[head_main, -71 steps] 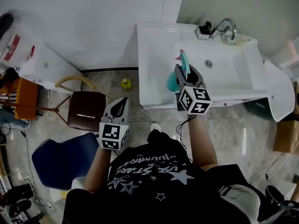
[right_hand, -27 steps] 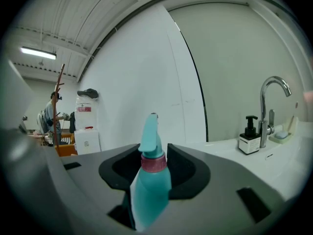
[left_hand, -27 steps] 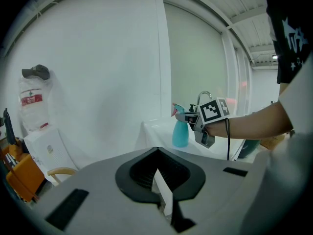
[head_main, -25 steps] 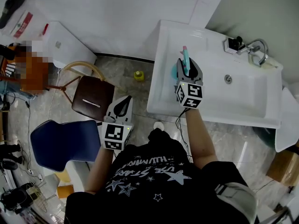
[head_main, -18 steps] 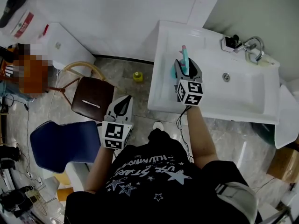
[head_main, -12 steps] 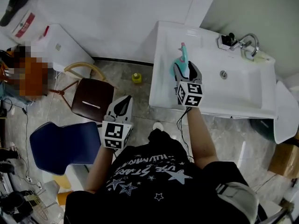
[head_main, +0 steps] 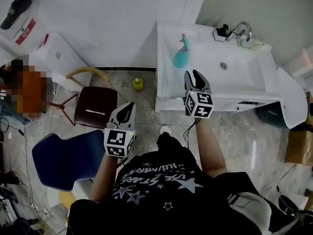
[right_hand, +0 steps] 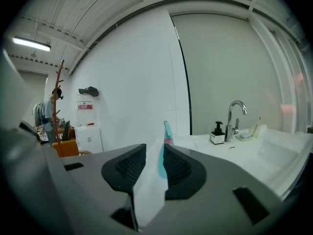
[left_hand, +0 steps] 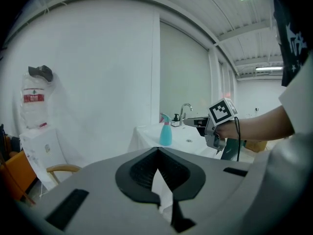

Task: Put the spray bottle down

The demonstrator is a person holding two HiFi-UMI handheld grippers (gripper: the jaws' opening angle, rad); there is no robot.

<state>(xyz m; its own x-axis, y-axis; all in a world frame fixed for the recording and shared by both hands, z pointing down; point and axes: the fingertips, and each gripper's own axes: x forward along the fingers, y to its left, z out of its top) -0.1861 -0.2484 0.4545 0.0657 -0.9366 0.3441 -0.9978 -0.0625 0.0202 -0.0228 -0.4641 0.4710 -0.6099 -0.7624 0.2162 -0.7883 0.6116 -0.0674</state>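
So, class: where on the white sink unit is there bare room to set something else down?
Free: the left ledge between the spray bottle and the sink's near rim, and the basin floor around the drain. Crowded: the back rim, where soap dispenser, tap and small dish stand together.

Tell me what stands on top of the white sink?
A teal spray bottle stands upright on the sink's left ledge. Near the faucet are a dark dispenser and a soap dish. The ledge under the bottle is covered.

A faucet [head_main: 239, 29] and dark soap dispenser [head_main: 223, 32] stand at the sink's [head_main: 244, 77] back edge. A brown chair [head_main: 95, 112] stands on the floor.
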